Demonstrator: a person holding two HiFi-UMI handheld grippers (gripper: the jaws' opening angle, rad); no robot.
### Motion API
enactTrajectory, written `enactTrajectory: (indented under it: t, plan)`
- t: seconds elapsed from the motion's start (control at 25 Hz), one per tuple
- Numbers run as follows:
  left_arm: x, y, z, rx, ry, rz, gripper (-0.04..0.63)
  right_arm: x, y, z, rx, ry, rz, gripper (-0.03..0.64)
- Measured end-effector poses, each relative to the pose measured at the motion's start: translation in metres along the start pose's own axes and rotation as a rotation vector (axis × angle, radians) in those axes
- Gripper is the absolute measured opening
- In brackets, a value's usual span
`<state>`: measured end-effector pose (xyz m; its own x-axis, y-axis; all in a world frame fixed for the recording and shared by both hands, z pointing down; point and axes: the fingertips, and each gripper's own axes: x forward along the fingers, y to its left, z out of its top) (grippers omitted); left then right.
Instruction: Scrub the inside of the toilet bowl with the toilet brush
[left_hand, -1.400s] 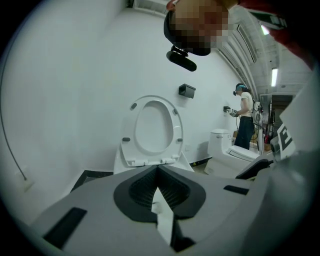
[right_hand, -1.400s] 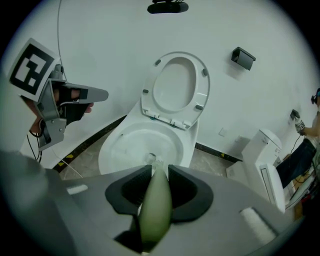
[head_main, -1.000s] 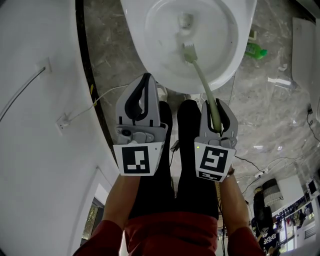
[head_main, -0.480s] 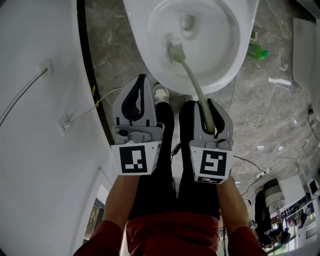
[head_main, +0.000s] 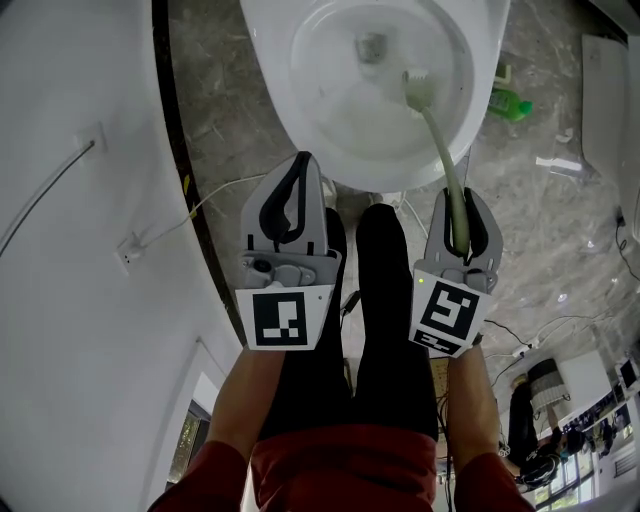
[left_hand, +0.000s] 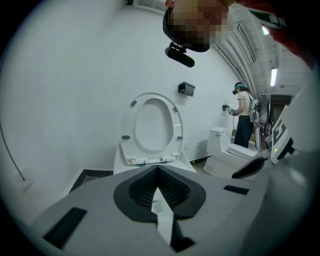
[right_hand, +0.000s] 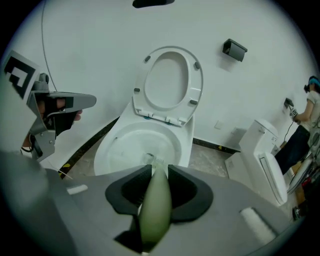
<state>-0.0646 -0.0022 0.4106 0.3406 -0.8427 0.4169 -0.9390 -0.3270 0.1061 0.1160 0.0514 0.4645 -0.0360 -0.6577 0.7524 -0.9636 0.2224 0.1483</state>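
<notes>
The white toilet bowl lies open below me, its seat and lid raised. A pale green toilet brush handle runs from my right gripper down into the bowl. Its white bristle head rests against the bowl's right inner wall, right of the drain. My right gripper is shut on the handle. The left gripper hangs over the floor just before the bowl's front rim, shut with nothing in it. In its own view, the left gripper has its pads closed together.
A green bottle lies on the marble floor right of the toilet. A white wall with a cable runs along the left. My legs stand between the grippers. A second toilet and another person are at the right.
The brush head swept from the bowl's left-centre across to its right wall. My right gripper shifted right with it, and the left gripper moved slightly right.
</notes>
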Motion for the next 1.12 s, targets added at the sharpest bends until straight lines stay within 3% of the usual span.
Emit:
enactTrajectory:
  t: [0.12,0.24,0.48,0.76,0.92,1.12]
  plan:
    - [0.0,-0.002,0.0,-0.002,0.001,-0.001,0.005,0.003,-0.003,-0.001,-0.023,0.006,-0.014,0.114]
    - [-0.002,0.0,-0.004,0.001,0.008,-0.001,0.005,0.014,0.013,-0.009,-0.011,0.029,0.033,0.114]
    - [-0.005,0.005,-0.008,0.005,0.018,0.012,0.005,0.027,0.063,-0.009,0.063,0.044,0.172,0.114]
    - [-0.008,0.014,-0.006,0.006,0.01,0.028,0.005,0.011,0.079,0.03,0.229,-0.045,0.303,0.114]
    - [-0.006,0.018,-0.006,0.007,0.012,0.034,0.005,0.02,0.079,0.029,0.205,-0.044,0.288,0.114]
    - [-0.003,0.017,-0.008,0.006,0.015,0.031,0.005,0.046,0.069,0.004,0.121,0.011,0.2,0.114]
